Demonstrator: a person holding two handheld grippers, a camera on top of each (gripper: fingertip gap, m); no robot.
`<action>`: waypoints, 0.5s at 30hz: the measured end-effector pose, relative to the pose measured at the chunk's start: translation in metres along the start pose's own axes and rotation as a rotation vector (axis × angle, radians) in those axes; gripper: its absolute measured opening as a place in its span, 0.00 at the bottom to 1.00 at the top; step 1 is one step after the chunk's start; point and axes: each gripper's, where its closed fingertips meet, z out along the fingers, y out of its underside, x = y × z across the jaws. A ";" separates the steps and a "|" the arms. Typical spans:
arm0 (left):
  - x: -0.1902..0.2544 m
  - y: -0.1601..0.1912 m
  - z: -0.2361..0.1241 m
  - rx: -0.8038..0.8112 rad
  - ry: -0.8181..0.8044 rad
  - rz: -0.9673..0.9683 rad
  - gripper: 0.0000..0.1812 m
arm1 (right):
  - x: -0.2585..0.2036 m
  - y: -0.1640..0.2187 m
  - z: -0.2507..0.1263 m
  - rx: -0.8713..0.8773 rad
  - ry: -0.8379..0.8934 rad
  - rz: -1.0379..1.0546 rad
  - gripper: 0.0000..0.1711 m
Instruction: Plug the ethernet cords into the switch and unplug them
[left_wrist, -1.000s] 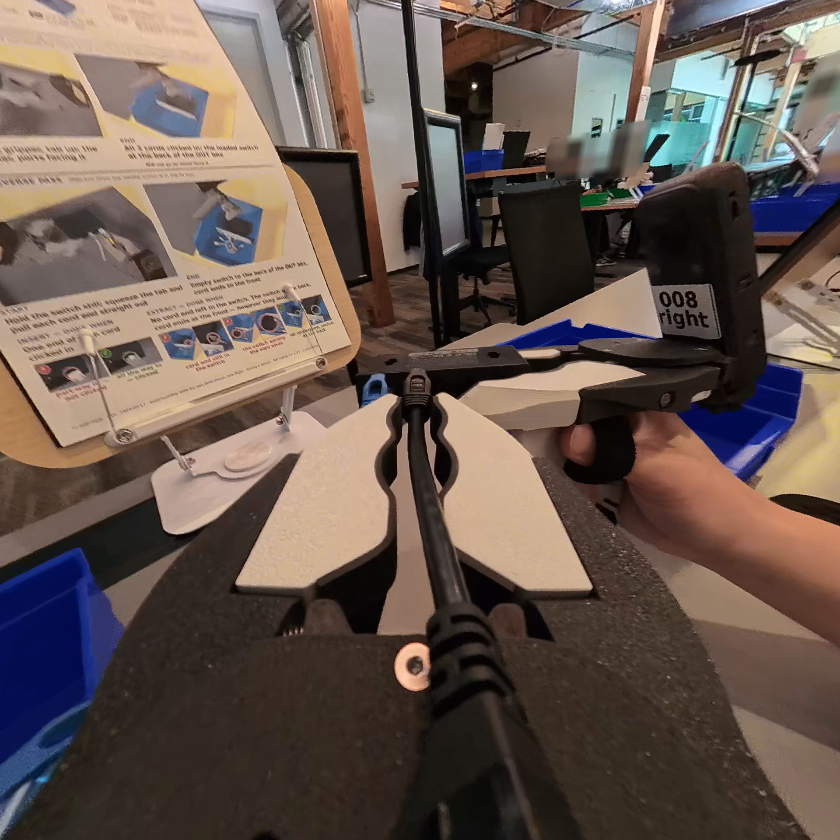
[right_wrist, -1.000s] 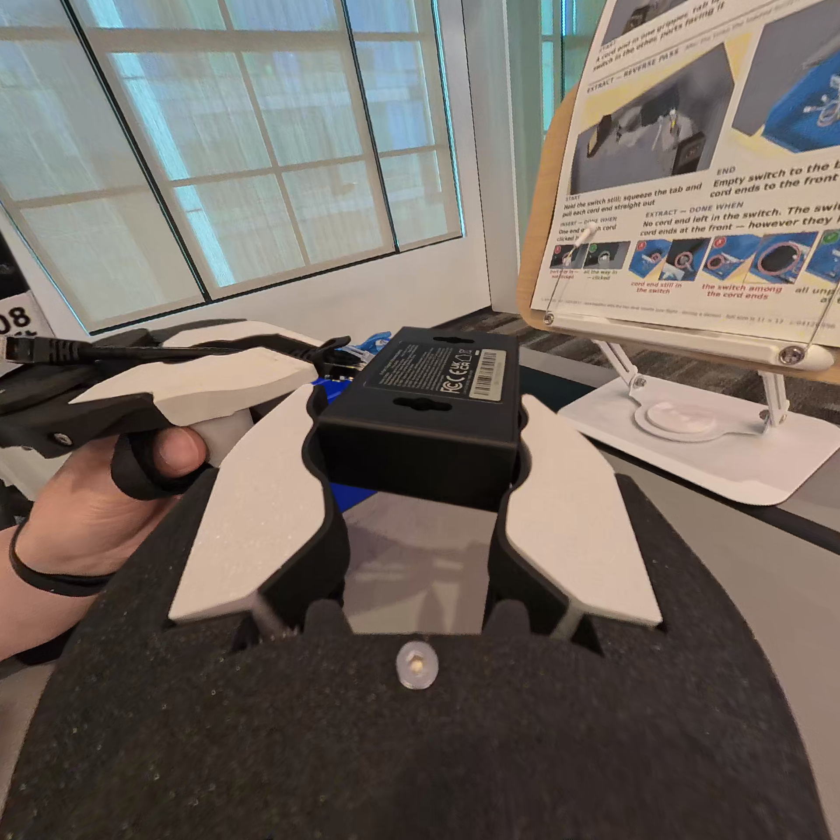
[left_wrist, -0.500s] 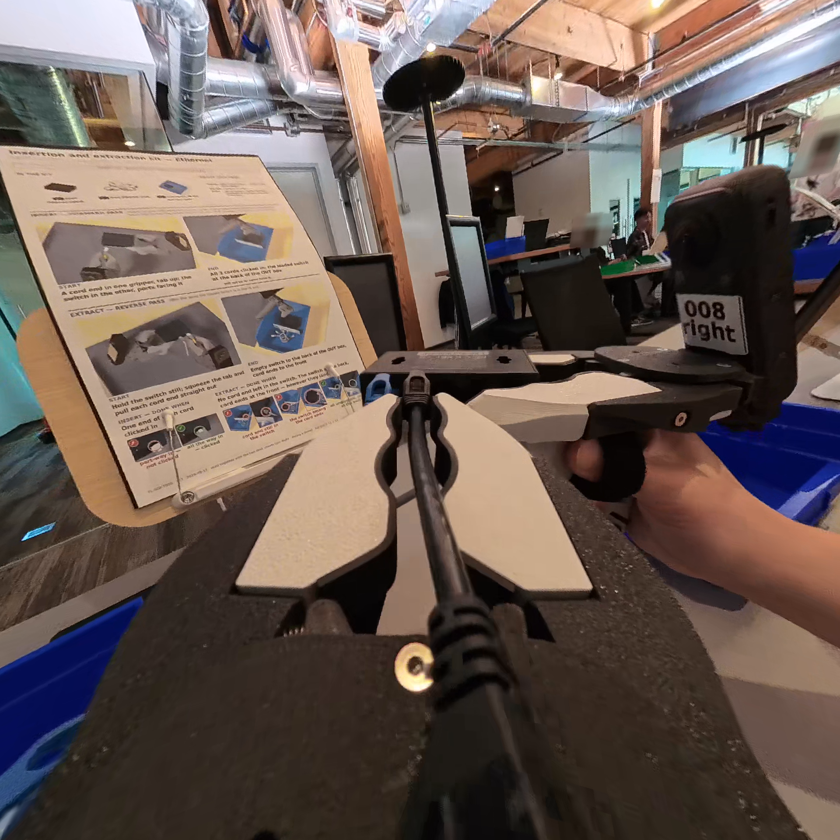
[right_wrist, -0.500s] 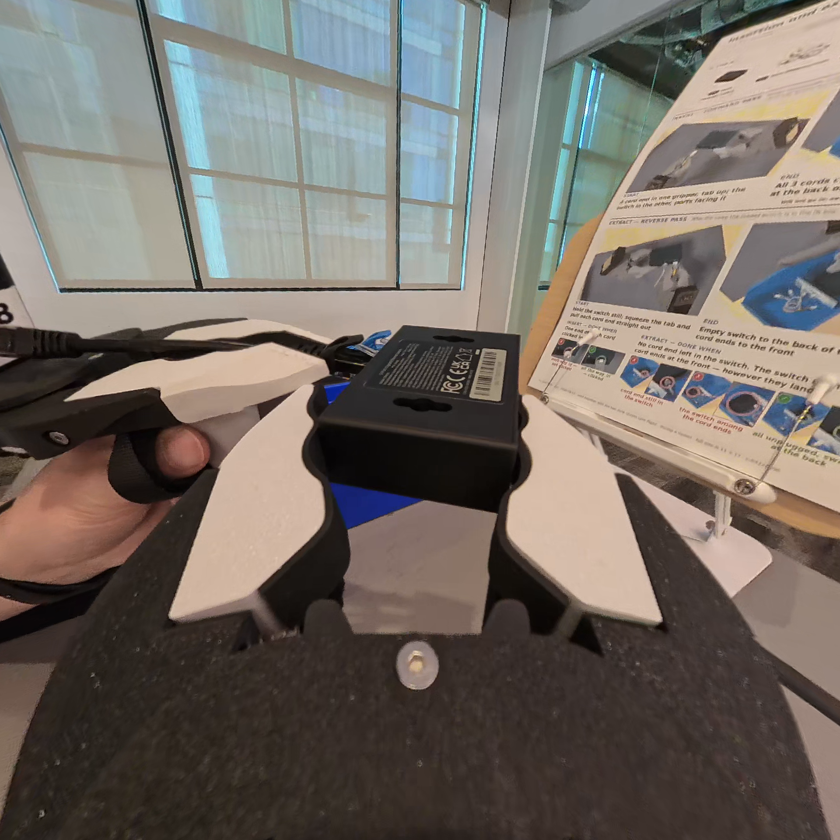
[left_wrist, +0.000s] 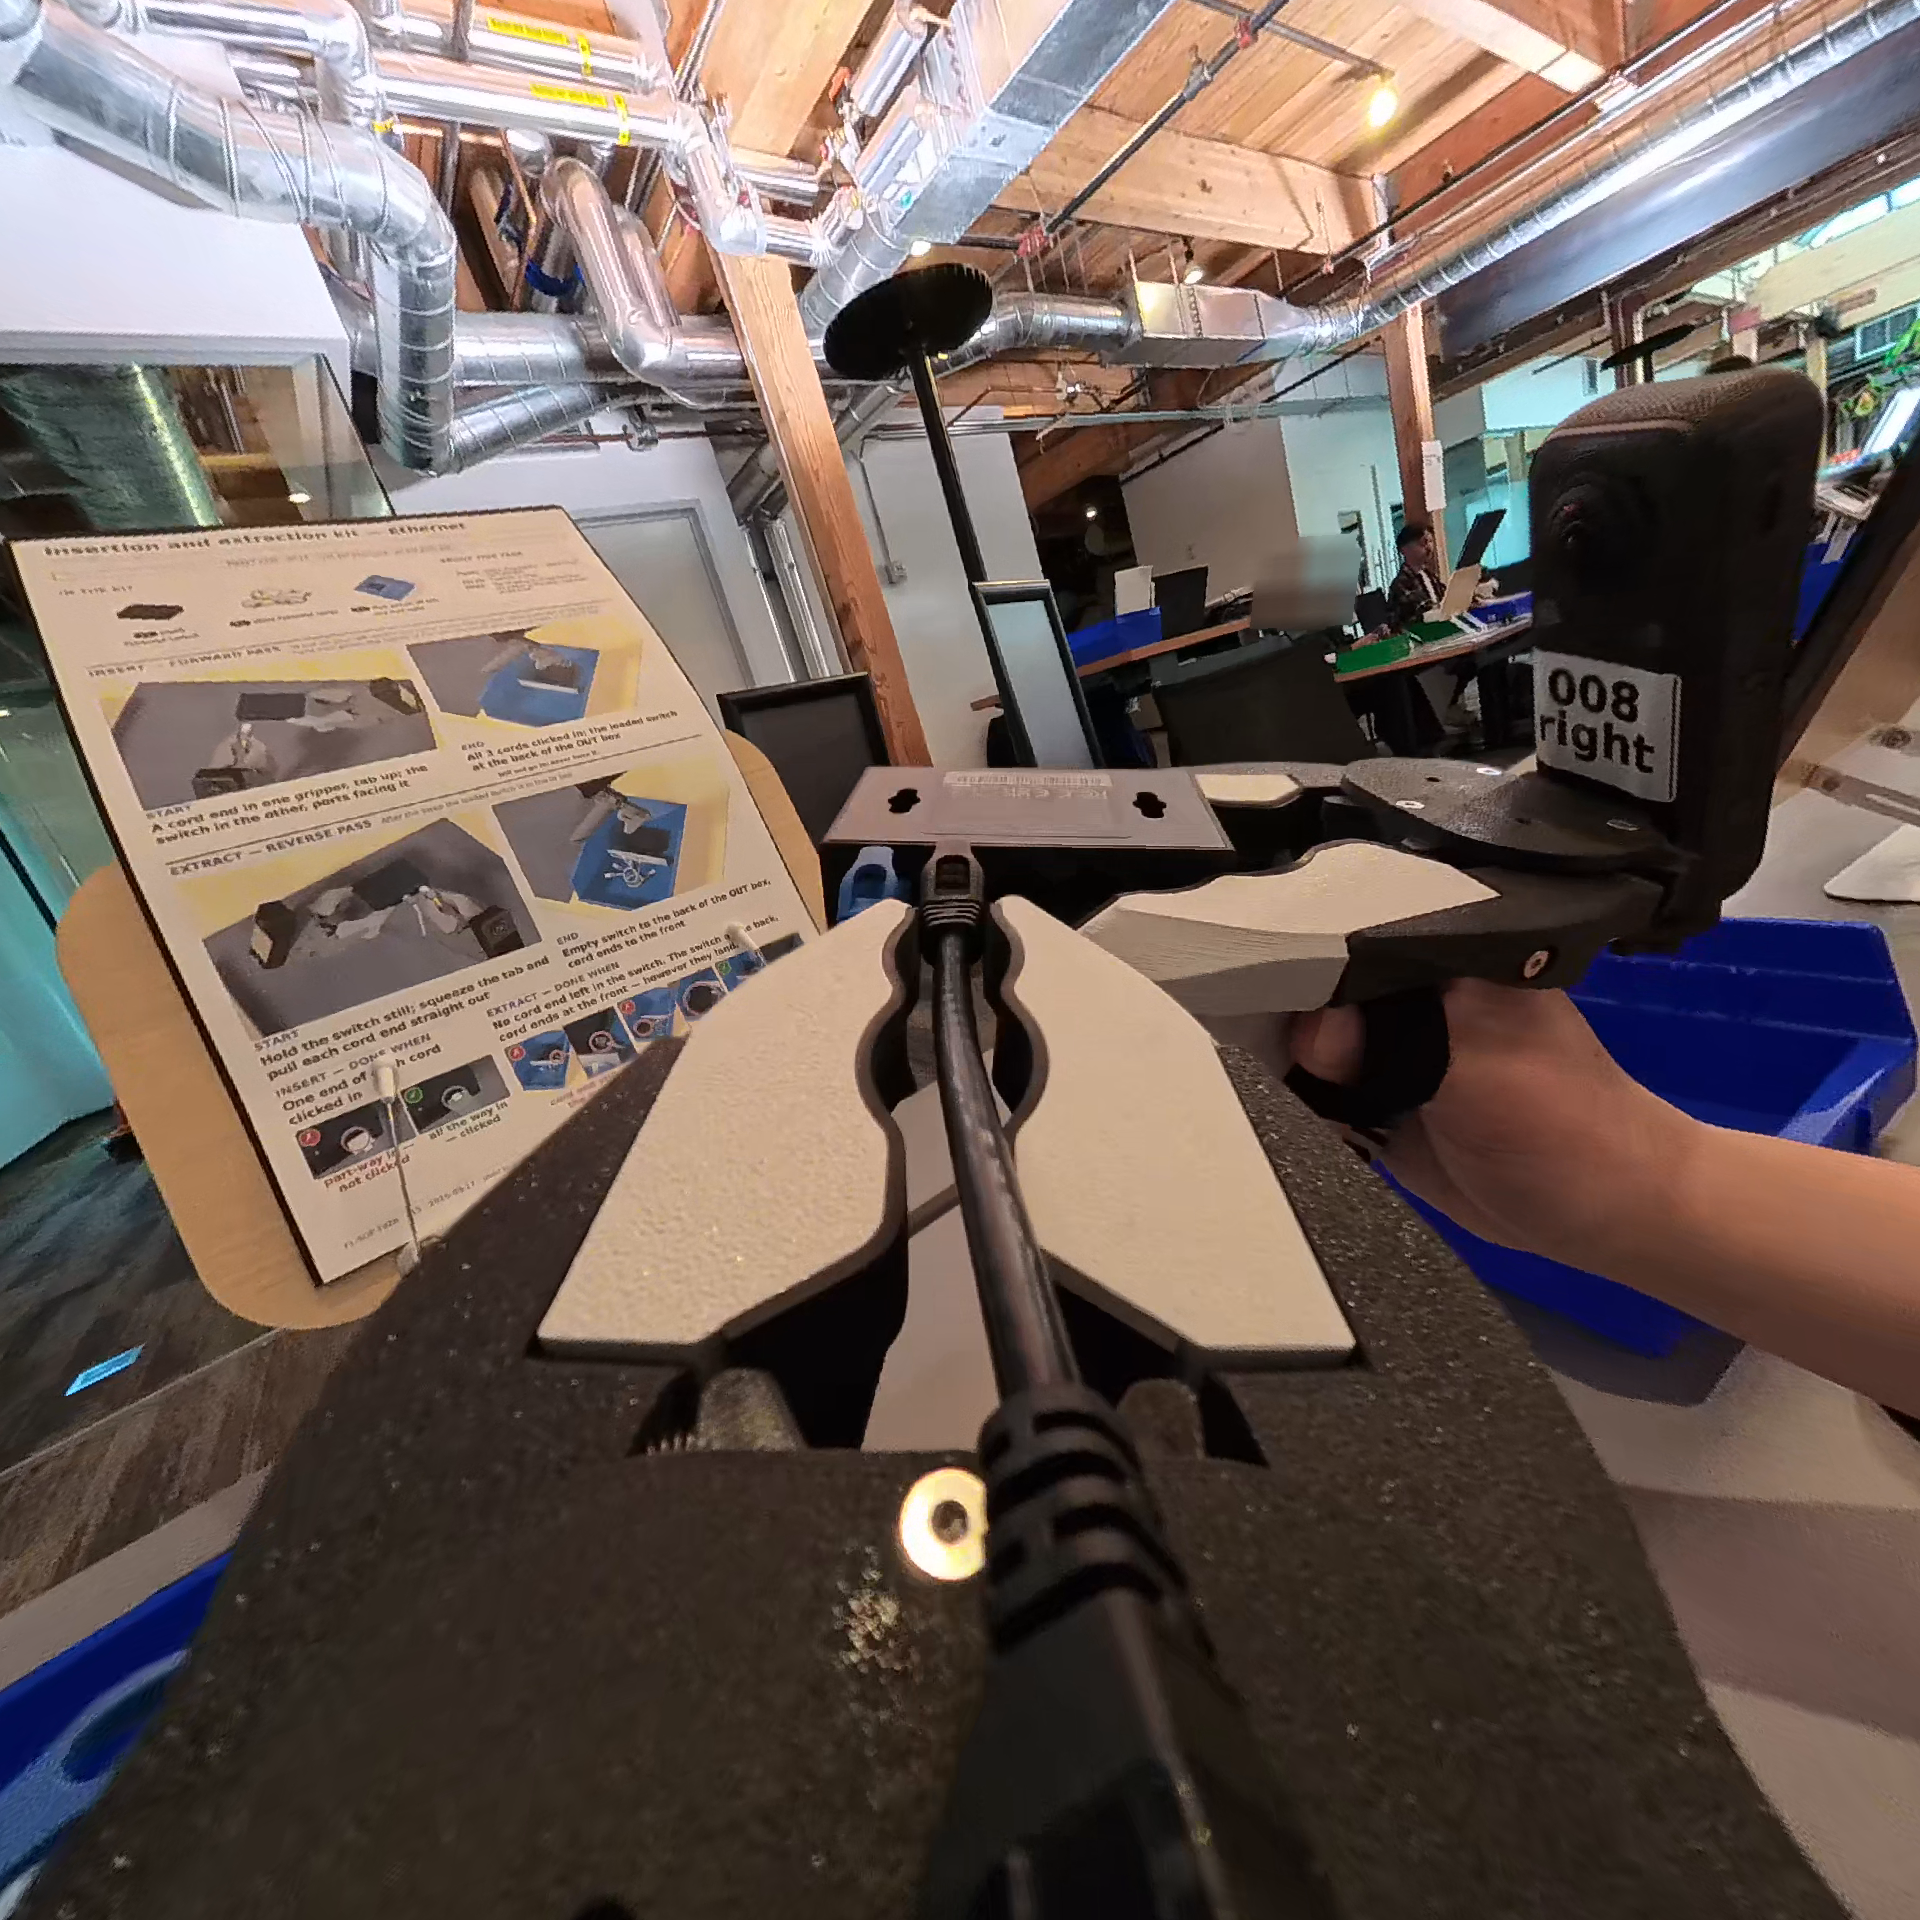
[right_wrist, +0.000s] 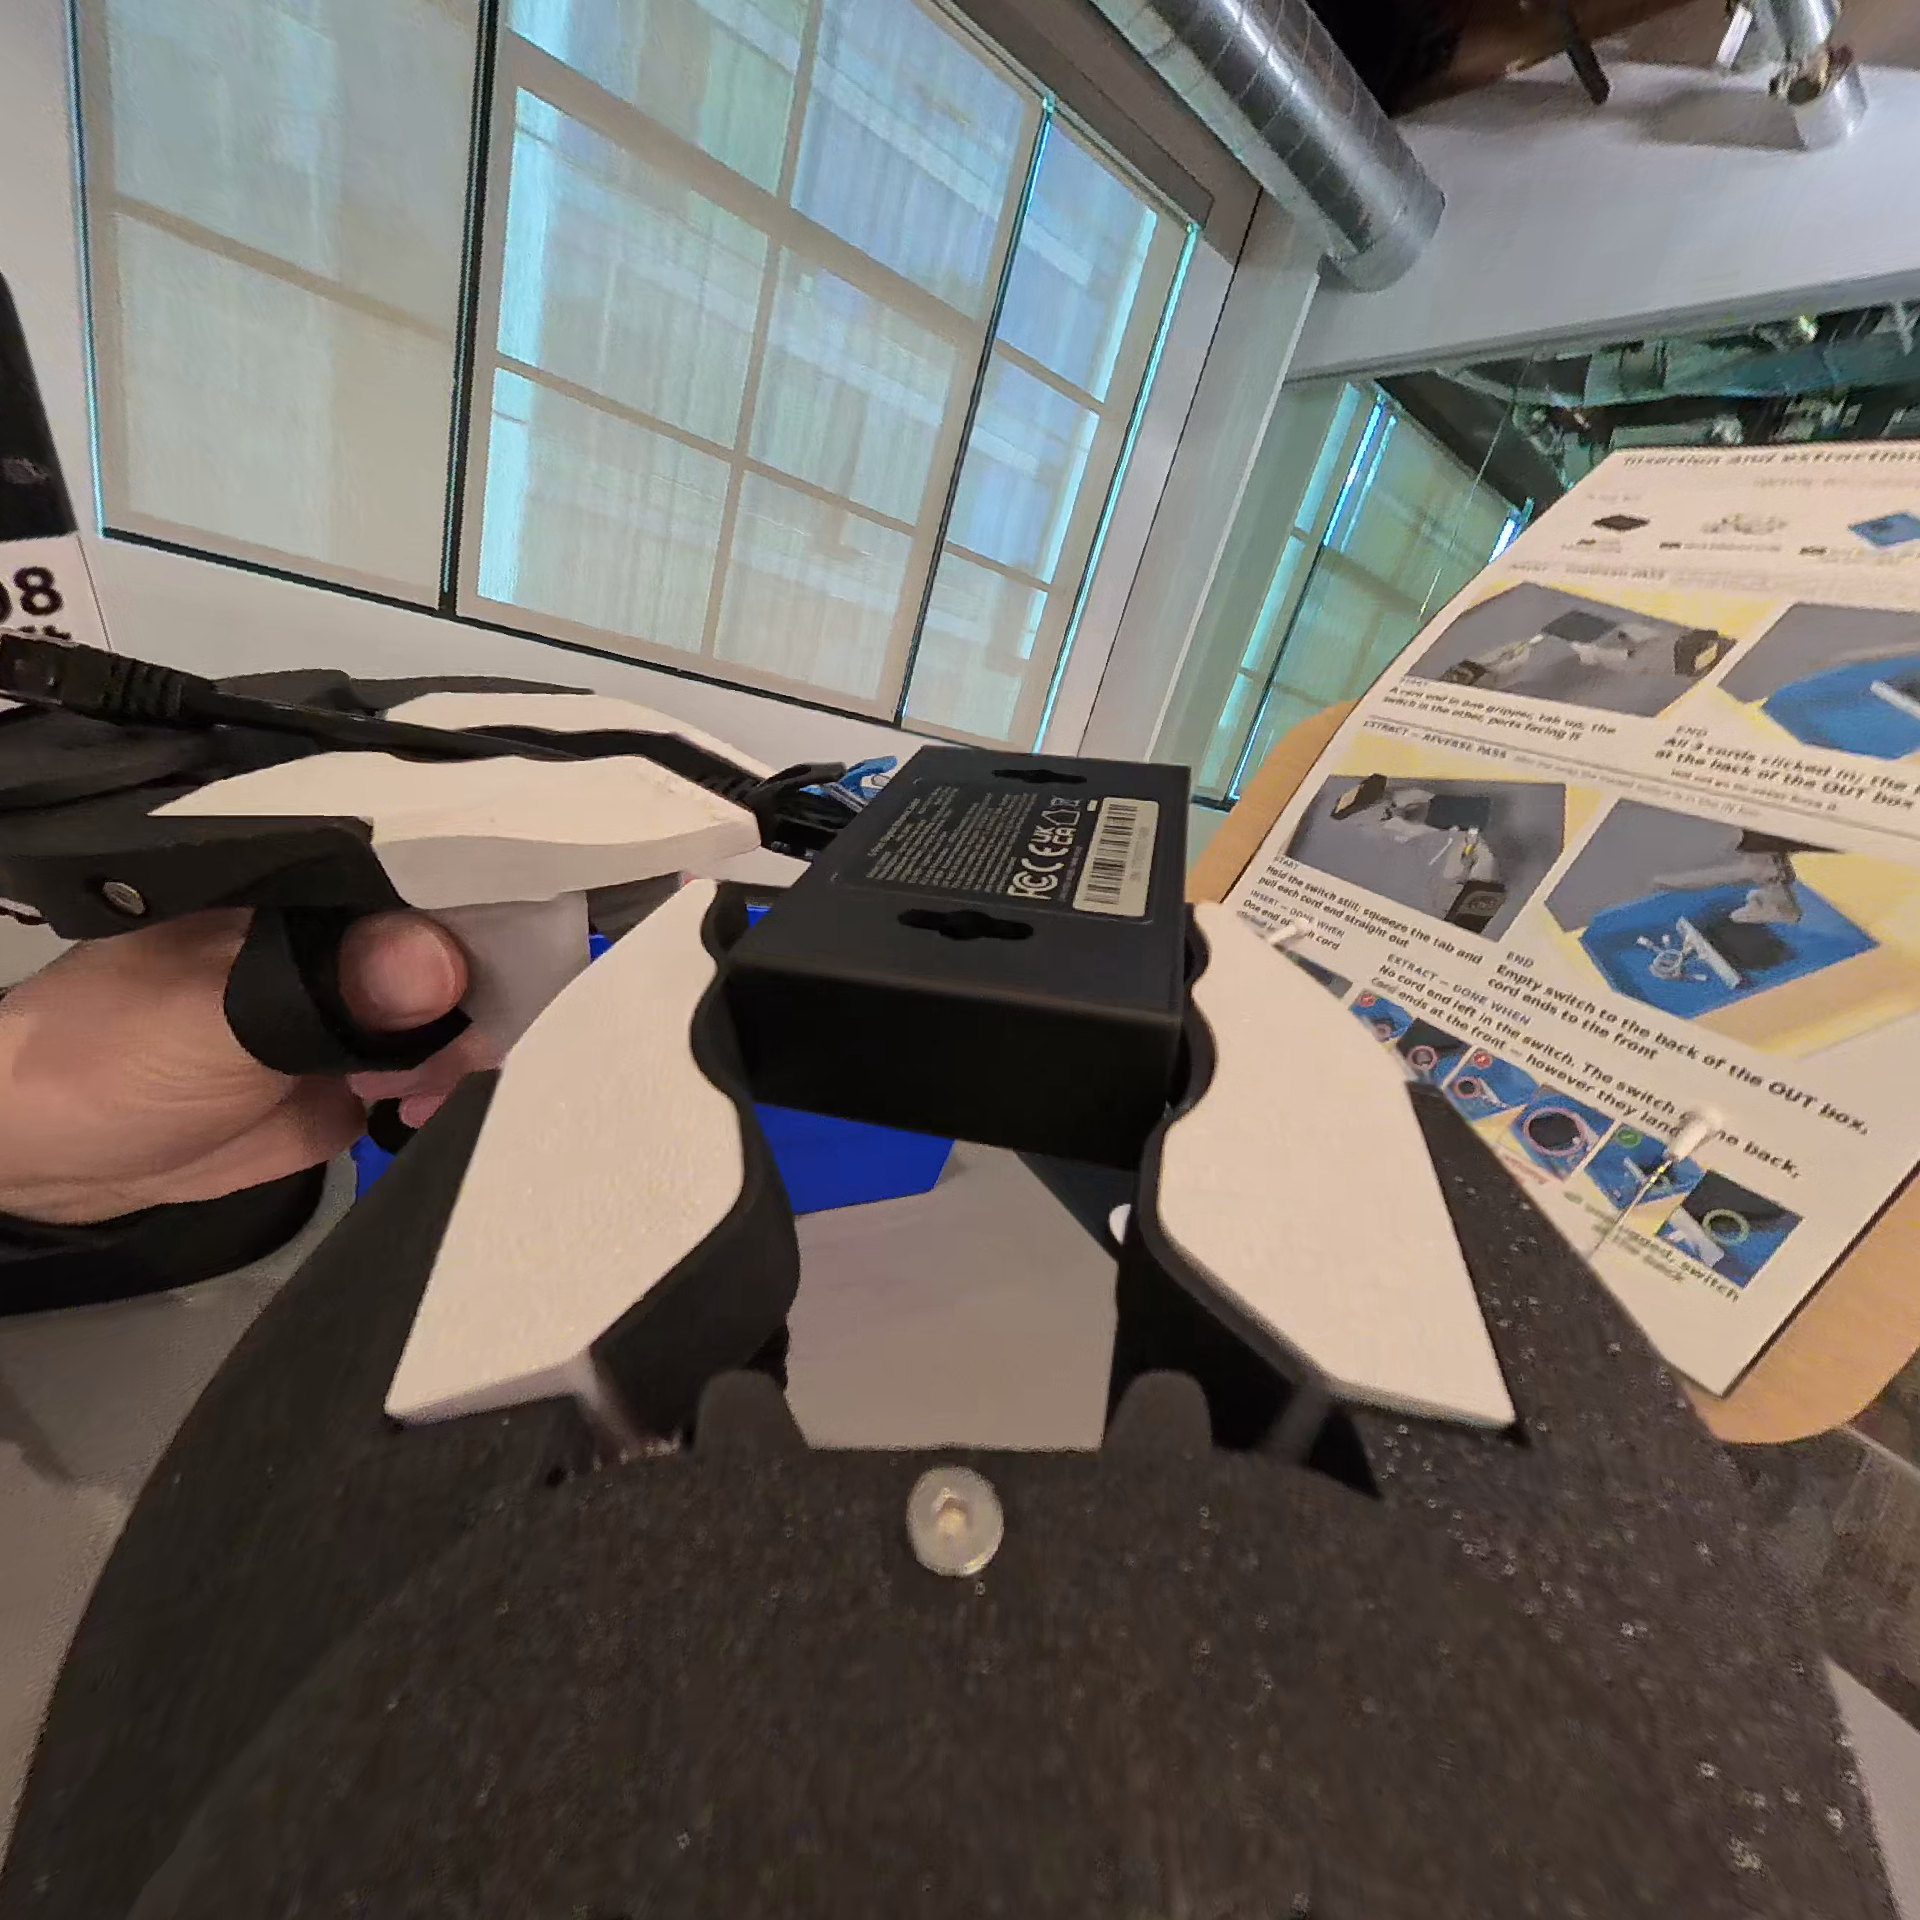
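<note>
Left tongs (left_wrist: 951, 914) clamped tight on a skinny black rubbery cord (left_wrist: 982, 1132), ribbed plug end poking out past the tips and sitting right at the front edge of the switch (left_wrist: 1023, 812), looks plugged in or just about, hard to tell. Right tongs (right_wrist: 961, 997) spread wide and squeezed onto the short sides of that boxy matte black switch, held up in the air, flat labelled underside facing up. Not much elbow room really: slanted instruction board (left_wrist: 416, 862) close on one side, blue plastic bins (left_wrist: 1756, 1049) on the table below, grainy white fingers (left_wrist: 748, 1132) with wavy inner edges.
</note>
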 end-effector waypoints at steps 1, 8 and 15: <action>0.001 -0.001 -0.001 0.010 0.001 -0.003 0.06 | -0.001 -0.001 0.000 0.002 -0.003 -0.007 0.44; 0.004 -0.008 -0.004 0.095 0.025 -0.025 0.06 | -0.008 -0.010 -0.006 0.015 -0.072 -0.019 0.47; 0.007 -0.020 -0.010 0.154 0.002 0.021 0.06 | -0.021 -0.020 -0.004 -0.010 -0.099 -0.122 0.57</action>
